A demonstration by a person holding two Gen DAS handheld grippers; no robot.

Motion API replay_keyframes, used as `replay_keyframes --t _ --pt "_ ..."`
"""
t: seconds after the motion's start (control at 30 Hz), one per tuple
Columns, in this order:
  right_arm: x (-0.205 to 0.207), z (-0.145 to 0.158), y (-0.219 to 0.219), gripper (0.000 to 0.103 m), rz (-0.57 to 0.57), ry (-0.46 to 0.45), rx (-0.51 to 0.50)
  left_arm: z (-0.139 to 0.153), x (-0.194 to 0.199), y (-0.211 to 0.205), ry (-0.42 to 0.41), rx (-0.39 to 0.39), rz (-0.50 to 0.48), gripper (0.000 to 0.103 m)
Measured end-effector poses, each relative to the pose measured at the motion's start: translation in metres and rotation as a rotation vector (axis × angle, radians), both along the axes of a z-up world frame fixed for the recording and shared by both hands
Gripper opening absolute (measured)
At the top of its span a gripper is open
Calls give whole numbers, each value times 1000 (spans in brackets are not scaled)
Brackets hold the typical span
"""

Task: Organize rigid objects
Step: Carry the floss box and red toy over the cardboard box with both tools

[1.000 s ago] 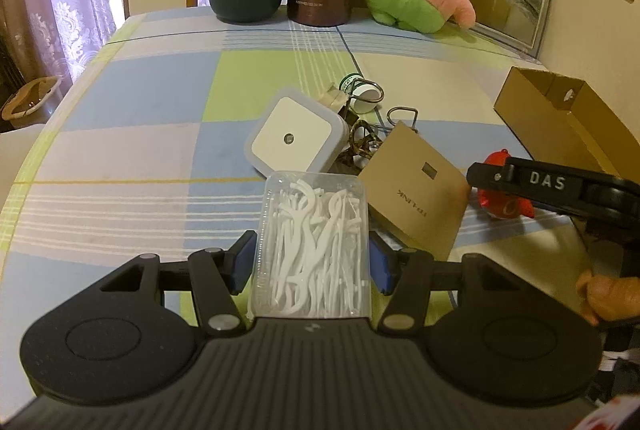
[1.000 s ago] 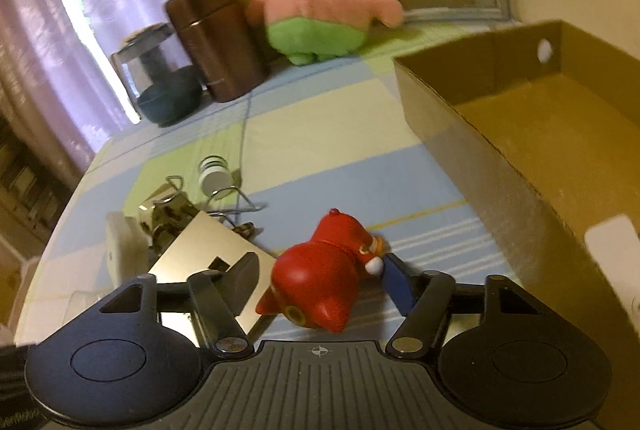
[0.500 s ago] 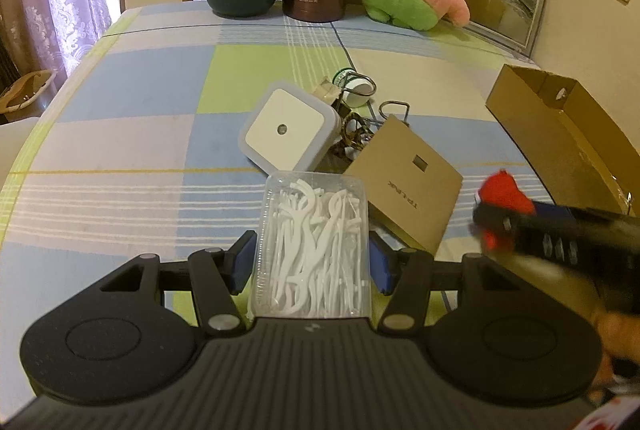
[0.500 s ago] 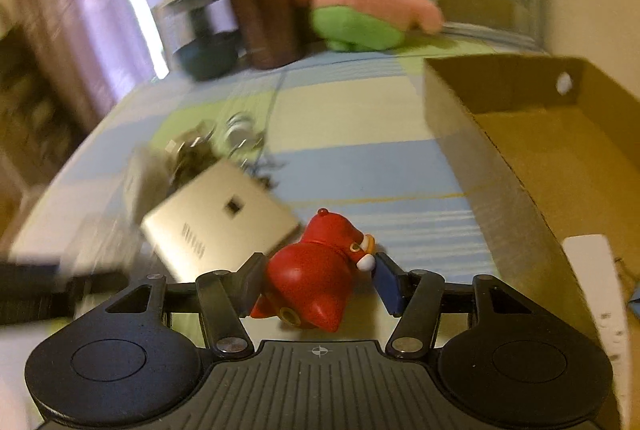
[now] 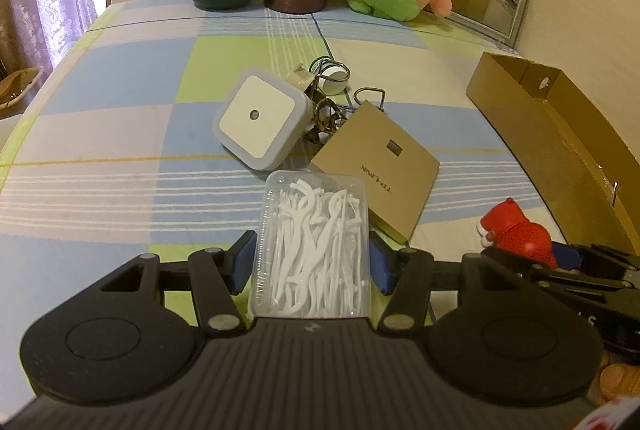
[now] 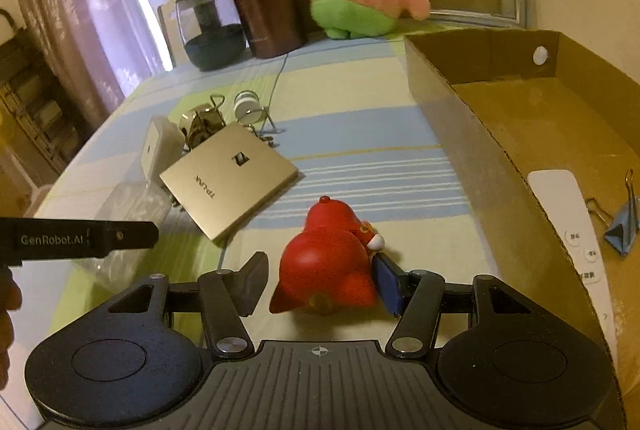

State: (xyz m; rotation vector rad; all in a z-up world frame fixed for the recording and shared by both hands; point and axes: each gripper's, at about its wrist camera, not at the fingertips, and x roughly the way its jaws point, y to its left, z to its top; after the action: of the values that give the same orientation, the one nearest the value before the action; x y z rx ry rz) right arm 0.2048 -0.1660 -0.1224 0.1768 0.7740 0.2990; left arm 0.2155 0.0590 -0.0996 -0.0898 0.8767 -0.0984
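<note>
From the left wrist camera: the left hand-held gripper (image 5: 312, 264) is clamped on the clear box of floss picks (image 5: 313, 244), blue pads pressed to both its long sides, the box low over the checked bench (image 5: 120, 134). Just past it lie a gold TP-Link plate (image 5: 378, 168) and a white night light (image 5: 262, 120) leaning against a tangle of metal clips (image 5: 332, 114). Off to the right sits the cardboard box (image 5: 560, 134) — and the red figurine (image 5: 516, 234) shows there between dark jaws.

Over to the right wrist camera: the right hand-held gripper (image 6: 320, 280) has that red figurine (image 6: 330, 266) between its fingers, the blue pad (image 6: 386, 284) tight on its right flank; on the left the finger looks just shy of it — I cannot tell whether it touches. The figurine is just beside the cardboard box (image 6: 452, 102), outside its wall. Inside the box lie a white remote (image 6: 568, 222) and a blue binder clip (image 6: 622, 226).
</note>
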Motion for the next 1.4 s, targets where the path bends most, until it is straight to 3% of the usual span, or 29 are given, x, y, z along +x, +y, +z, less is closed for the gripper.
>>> replay_keyframes --t 0.2,0.4,0.9,1.4 --pt "0 4 -6 44 -38 0 35 0 0 -1 0 -4 -1 53" --pt "-1 6 -6 43 -40 4 40 -1 -1 -3 4 -11 -11 53" --pt "-26 30 1 43 40 -78 -56 7 -20 -15 17 -25 -14 53" --pt "-91 68 -34 43 62 -85 -66 47 -99 -51 -1 -44 99 53"
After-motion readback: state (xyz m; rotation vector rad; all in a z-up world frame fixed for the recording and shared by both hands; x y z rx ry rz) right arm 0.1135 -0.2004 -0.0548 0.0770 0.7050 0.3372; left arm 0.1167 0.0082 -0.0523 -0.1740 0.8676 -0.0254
